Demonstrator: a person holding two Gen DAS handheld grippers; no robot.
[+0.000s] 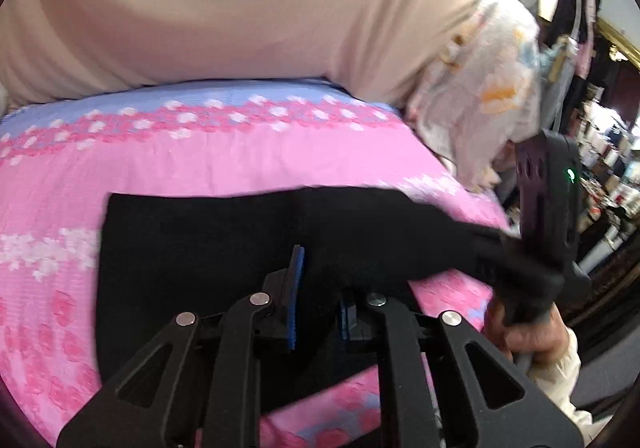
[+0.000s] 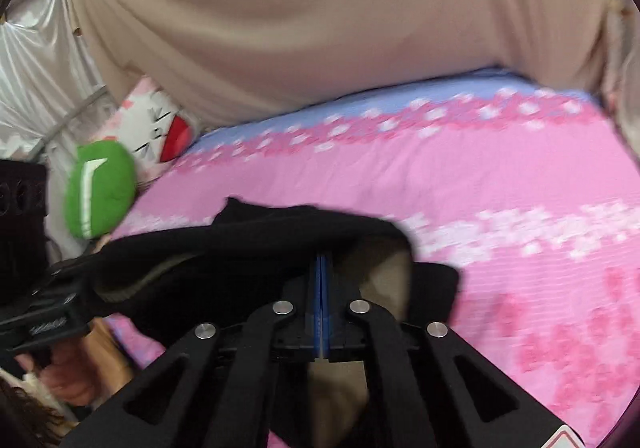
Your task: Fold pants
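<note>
Black pants (image 1: 200,248) lie on a pink flowered bedsheet (image 1: 200,159), their right end lifted off it. My left gripper (image 1: 320,280) is shut on a thick fold of the black cloth near its front edge, and the cloth hides part of the right pad. The right gripper's body (image 1: 548,207) is seen at the right, a hand under it, its tip in the raised end of the pants. In the right wrist view the right gripper (image 2: 321,260) has its blue pads pressed together at the edge of the pants (image 2: 280,232), where tan lining (image 2: 384,268) shows. The left gripper's body (image 2: 40,308) is at the left edge.
A beige curtain (image 1: 240,7) hangs behind the bed. A floral cloth bundle (image 1: 480,87) sits at the bed's right end, with cluttered shelves (image 1: 608,167) beyond. A green plush (image 2: 100,187) and a white and pink cushion (image 2: 160,119) lie at the left end.
</note>
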